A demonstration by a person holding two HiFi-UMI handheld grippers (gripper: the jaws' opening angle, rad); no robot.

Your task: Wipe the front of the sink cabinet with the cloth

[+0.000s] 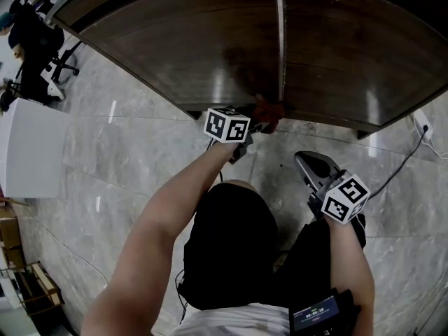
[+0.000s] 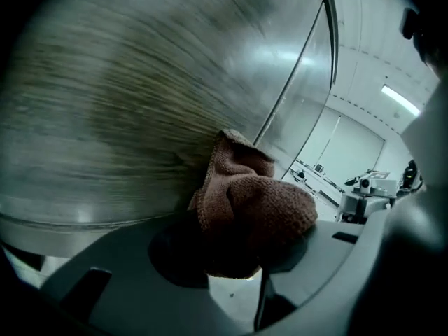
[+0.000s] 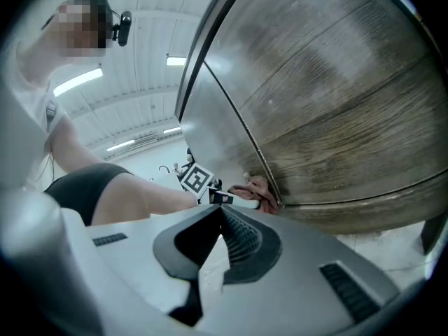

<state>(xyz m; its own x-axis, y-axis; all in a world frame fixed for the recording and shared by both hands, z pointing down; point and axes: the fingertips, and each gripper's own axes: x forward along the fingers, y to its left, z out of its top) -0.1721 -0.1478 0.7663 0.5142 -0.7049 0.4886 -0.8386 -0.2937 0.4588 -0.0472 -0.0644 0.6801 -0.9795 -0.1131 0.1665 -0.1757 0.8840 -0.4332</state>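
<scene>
The left gripper (image 1: 253, 126) is clenched on the cloth (image 1: 269, 110). It holds the cloth low against the cabinet (image 1: 175, 47), right by the line where the two doors (image 1: 350, 54) meet. The right gripper (image 1: 305, 162) has its jaws closed with nothing in them. It hangs apart from the cabinet, over the person's knee.

A grey stone floor (image 1: 140, 152) lies all around. A white box (image 1: 28, 145) sits well off to the left, and a cord (image 1: 413, 152) runs along the floor on the right. Nothing sits between the cloth and the wood.

The left gripper view shows the brown cloth (image 2: 252, 201) bunched up between the jaws and touching the door (image 2: 140, 82). The right gripper view shows its own closed jaws, the cloth (image 3: 256, 187) beside the door line (image 3: 245, 131), and the left gripper's cube (image 3: 198, 178).
</scene>
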